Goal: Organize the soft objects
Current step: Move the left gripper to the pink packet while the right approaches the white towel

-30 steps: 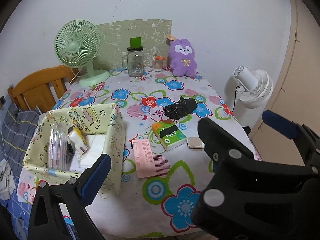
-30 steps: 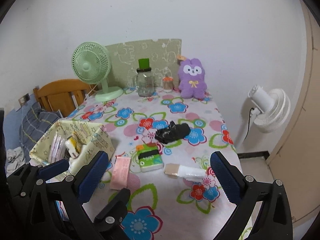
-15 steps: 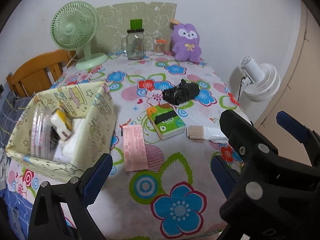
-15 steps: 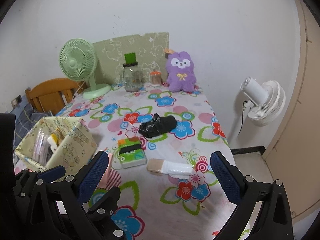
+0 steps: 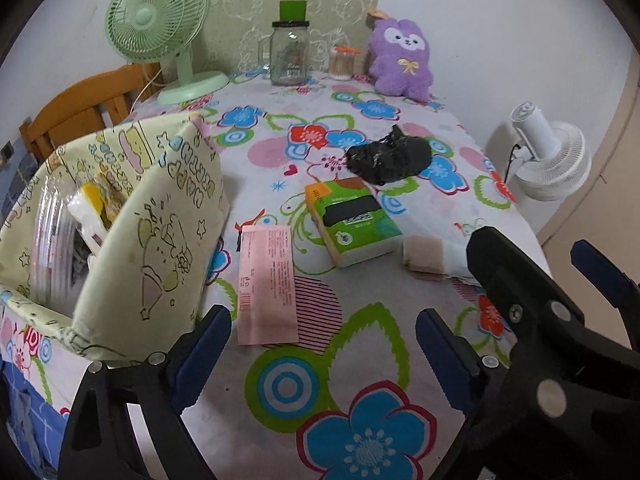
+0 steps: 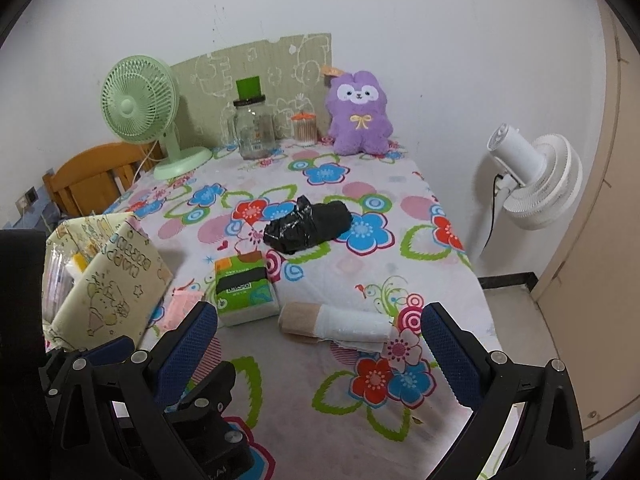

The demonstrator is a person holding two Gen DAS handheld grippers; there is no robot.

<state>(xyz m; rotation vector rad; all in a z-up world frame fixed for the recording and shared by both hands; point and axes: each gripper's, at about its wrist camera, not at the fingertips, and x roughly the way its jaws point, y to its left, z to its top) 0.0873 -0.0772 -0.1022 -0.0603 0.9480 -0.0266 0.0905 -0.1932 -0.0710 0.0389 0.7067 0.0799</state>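
Note:
A floral-clothed table (image 5: 280, 392) carries a pink packet (image 5: 266, 284), a green tissue pack (image 5: 352, 216), a black plastic bag bundle (image 5: 390, 156) and a beige-and-white roll (image 5: 426, 256). A purple plush (image 5: 400, 60) sits at the far edge. A pale yellow fabric box (image 5: 160, 216) on the left holds several items. My left gripper (image 5: 324, 348) hovers over the near table just short of the pink packet; its jaws are closing with nothing between them. My right gripper (image 6: 320, 344) is open above the roll (image 6: 340, 324), which lies just beyond its fingertips.
At the back stand a green desk fan (image 5: 160, 28), a glass jar with a green lid (image 5: 289, 56) and a small swab jar (image 5: 342, 62). A white floor fan (image 5: 548, 160) stands off the table's right edge. A wooden chair (image 5: 84, 112) is at the left.
Both grippers have come down and closer to the table, so the packet, tissue pack and roll look larger. The left jaws stand narrower than before.

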